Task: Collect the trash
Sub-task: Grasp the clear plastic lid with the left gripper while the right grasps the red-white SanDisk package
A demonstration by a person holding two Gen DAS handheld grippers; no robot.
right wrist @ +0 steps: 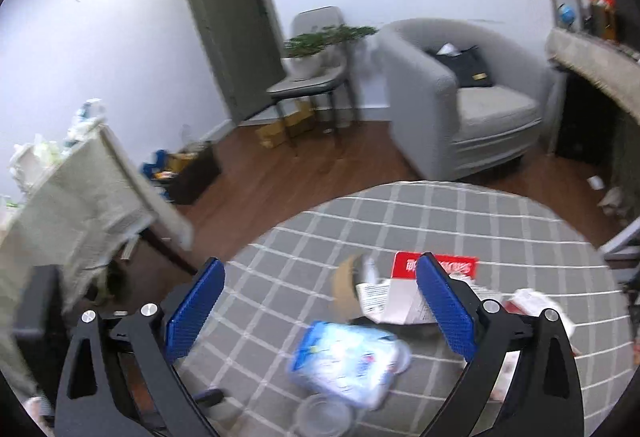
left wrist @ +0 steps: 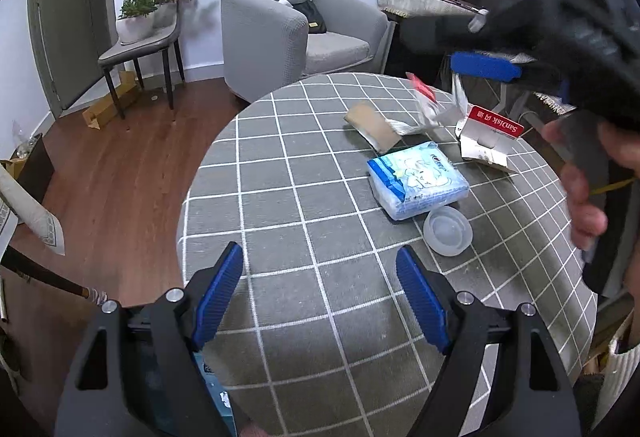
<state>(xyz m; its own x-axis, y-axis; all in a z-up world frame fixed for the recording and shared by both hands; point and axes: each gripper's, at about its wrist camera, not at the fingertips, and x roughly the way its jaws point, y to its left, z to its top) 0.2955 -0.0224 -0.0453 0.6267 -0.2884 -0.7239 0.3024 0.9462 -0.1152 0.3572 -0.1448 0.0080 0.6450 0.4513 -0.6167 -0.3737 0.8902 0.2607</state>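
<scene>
On a round table (left wrist: 280, 165) covered in grey cloth with a white grid, a small heap of rubbish lies toward the far right edge: a red and white SanDisk card package (left wrist: 490, 137), a crumpled clear wrapper (left wrist: 434, 109), and a flat brown cardboard piece (left wrist: 372, 125). Nearer sit a soft blue and white tissue pack (left wrist: 418, 185) and a shallow translucent dish (left wrist: 447, 231). Left gripper (left wrist: 320, 301) hovers low over bare cloth, jaws spread wide and empty, with the heap ahead and to its right. Right gripper (right wrist: 320, 311), also wide and empty, hangs above the heap and looks the nearer hand. From it the card package lies just ahead, its long axis running roughly across the jaws.
</scene>
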